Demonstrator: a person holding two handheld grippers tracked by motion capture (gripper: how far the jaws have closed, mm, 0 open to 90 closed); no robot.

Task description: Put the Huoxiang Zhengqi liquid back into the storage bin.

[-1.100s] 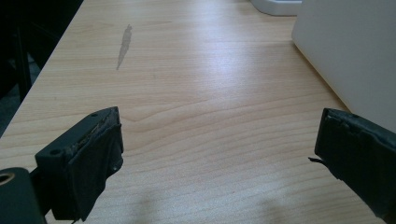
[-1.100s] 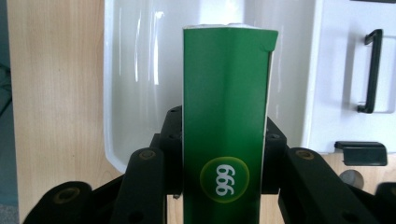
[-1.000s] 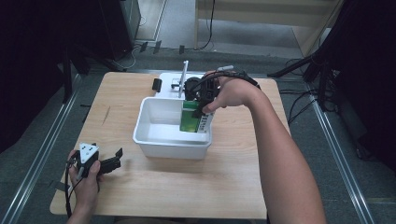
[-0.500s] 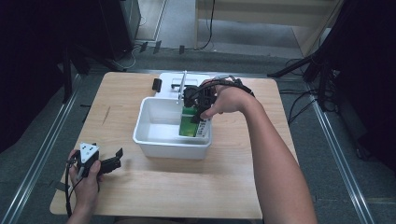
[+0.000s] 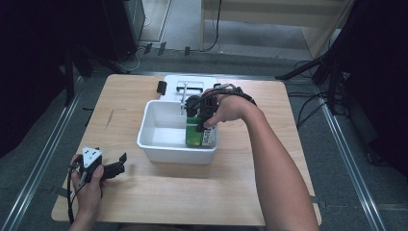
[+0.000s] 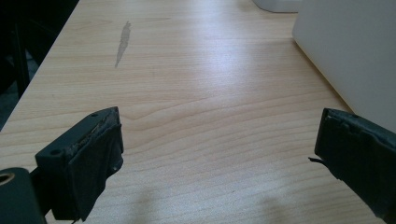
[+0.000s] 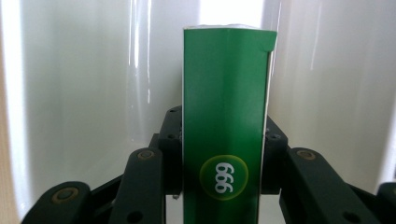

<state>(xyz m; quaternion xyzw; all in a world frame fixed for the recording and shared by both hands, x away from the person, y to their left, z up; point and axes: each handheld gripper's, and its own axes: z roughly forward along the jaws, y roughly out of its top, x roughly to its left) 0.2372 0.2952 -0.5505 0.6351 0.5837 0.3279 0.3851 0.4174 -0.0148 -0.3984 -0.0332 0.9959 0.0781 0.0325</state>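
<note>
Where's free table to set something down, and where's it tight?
Free: bare wood between the left gripper and the white bin, the front strip below the bin, and the table right of it. Tight: inside the bin, where the right gripper holds the green box, and behind it by the white tray.

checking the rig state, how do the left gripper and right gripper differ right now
The left gripper is open, with bare wooden table between its jaws; the right gripper is shut on a green box. The left gripper rests low at the table's near left corner, beside the white bin; the right gripper reaches down into the bin. Both have black jaws and are hand-held.
</note>
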